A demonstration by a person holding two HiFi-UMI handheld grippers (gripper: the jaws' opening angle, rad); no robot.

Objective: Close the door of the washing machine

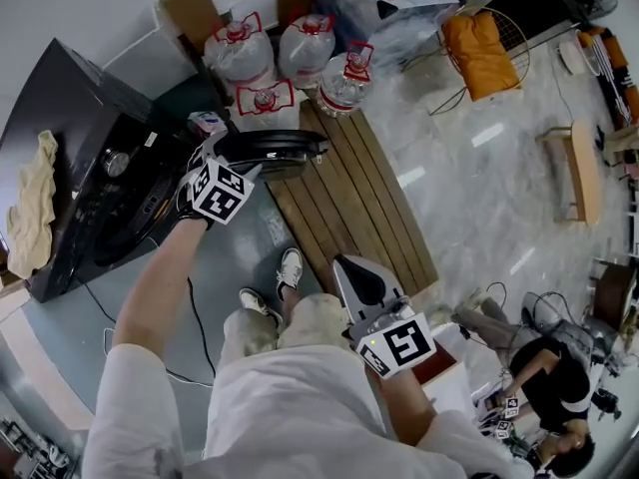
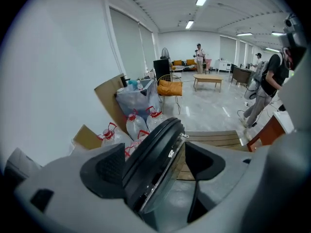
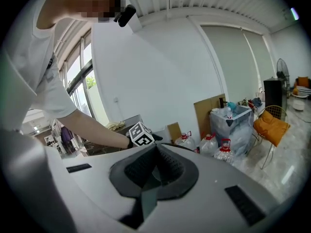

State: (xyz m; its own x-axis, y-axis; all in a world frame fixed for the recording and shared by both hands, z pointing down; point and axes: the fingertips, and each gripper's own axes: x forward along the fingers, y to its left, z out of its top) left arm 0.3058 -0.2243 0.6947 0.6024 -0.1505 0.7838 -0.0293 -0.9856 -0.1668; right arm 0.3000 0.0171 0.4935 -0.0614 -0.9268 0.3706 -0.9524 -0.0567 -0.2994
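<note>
1. The left gripper has its fingers clamped on the rim of the door of the washing machine.
2. In the left gripper view, the door runs slantwise between the two fingers. Its black rim presses against the left finger and its glass edge meets the right one.
3. The door stands open, swung out from the front of the dark machine. The drum opening lies behind the left fingers, toward the person's arm.
4. Past the left fingertips stand several water bottles with red handles, and beyond them cardboard sheets lean on the wall.
5. To the right of the left fingers lies a wooden slatted board on the floor, reaching under the free end of the door.
6. The right gripper is held low by the person's hip, well apart from the door.
7. In the right gripper view its fingers are pressed together with nothing between them.
8. The right fingertips point toward the board and the person's shoes.
9. A pale cloth lies on top of the machine, far to the left of the left fingers.
</note>
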